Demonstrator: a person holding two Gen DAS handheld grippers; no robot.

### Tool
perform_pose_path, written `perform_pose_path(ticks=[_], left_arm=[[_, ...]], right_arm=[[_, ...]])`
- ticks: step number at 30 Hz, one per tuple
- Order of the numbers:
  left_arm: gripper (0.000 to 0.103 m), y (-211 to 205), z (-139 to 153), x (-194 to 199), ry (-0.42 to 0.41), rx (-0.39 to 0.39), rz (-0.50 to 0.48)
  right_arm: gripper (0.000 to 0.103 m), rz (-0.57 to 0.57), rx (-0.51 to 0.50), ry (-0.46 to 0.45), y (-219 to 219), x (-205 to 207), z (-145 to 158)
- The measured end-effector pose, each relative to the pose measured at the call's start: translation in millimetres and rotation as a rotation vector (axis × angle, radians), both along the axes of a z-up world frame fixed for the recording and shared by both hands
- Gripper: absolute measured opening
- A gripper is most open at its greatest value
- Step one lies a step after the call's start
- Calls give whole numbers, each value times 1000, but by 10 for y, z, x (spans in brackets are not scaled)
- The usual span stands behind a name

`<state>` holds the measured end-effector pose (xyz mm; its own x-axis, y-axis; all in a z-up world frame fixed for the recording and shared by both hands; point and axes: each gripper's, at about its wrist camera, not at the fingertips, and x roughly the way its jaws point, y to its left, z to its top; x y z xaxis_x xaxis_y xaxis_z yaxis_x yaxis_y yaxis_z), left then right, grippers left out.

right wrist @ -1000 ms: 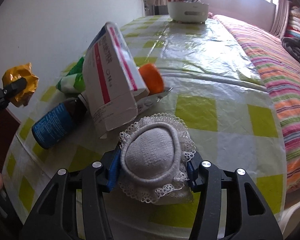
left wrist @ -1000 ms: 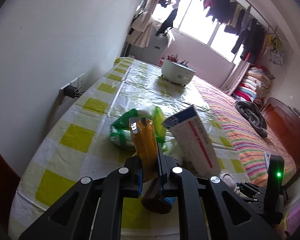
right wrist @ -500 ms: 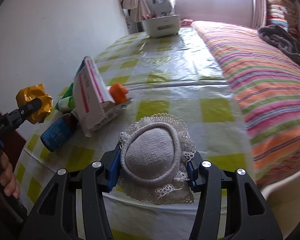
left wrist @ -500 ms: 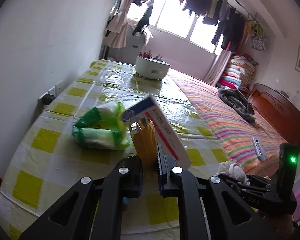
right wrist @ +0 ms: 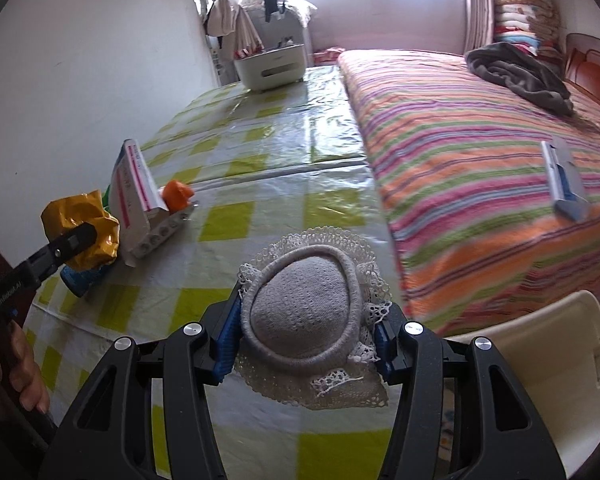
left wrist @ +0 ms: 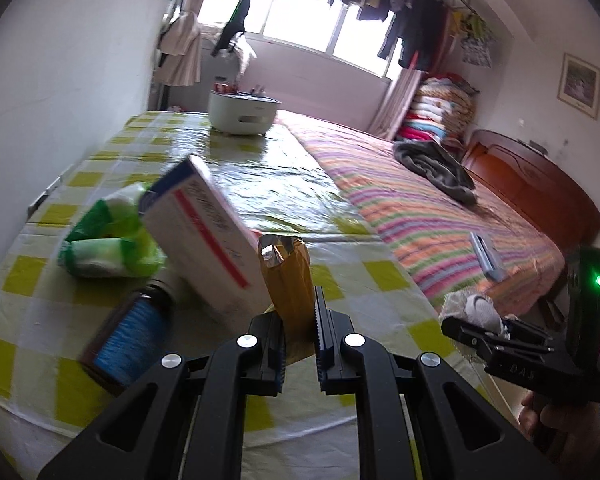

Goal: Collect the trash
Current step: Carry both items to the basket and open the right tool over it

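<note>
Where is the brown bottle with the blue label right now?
In the left wrist view, the bottle lies on its side at the lower left, on the checked tablecloth, just below the white box and green packet.

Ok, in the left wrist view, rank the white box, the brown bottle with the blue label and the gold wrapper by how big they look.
Largest to smallest:
1. white box
2. brown bottle
3. gold wrapper
The wrapper sits nearest the camera, so its true size may be smaller.

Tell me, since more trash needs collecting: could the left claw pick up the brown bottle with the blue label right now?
Probably not. The left claw is shut on a crumpled golden foil wrapper, so it has no free grip, though the brown bottle with the blue label lies unobstructed close by on the table.
</note>
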<state>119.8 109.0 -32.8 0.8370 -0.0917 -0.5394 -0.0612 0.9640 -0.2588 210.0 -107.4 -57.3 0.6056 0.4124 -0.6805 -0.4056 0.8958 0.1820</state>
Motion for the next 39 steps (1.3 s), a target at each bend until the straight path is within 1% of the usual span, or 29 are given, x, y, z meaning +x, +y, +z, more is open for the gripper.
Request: perform_pose_path(ticks=[7,16,27,39], left_arm=[[11,-365,-32,16,3,31,-81],[11,-702,-19,25,2,33,-163],[11,-1211,-28,-12,3,26,-279],[11,-1664,-146,-37,49,-1,-392]], right_arm=[[52,-37,-6,-5,-237,-36,-3],[53,-107,-12,-19,-636,-113,20],[53,-208,4,-26,-1180,-179,20],[53,-291,13,-31,-1615,-248,-4]])
